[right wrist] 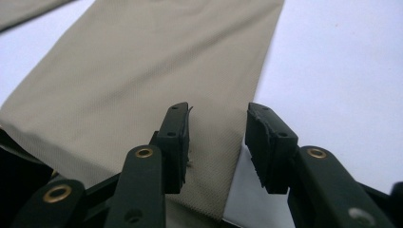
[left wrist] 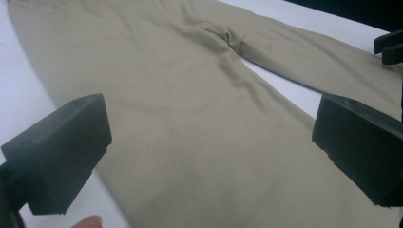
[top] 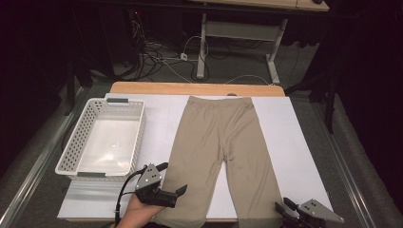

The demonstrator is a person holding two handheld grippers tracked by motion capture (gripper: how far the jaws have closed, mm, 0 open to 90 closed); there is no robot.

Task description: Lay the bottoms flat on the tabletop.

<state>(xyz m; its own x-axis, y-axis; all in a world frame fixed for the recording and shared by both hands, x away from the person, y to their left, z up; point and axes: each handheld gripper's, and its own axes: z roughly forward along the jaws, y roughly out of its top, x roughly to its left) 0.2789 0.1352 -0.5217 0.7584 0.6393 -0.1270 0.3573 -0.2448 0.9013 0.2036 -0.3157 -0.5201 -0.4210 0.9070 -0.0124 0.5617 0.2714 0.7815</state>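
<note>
High view, beige pants [top: 216, 142] flat, left tool [top: 172, 182] open above one leg

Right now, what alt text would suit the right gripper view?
Beige trousers lie flat on a white table, one leg's hem end nearest the camera. The right gripper, jaws apart with nothing pinched, points at that leg's edge.

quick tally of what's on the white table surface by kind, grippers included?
Beige pants: 1
White perforated basket: 1
Handheld grippers: 2, the left gripper and the right gripper, both with jaws apart
Total: 4
</note>
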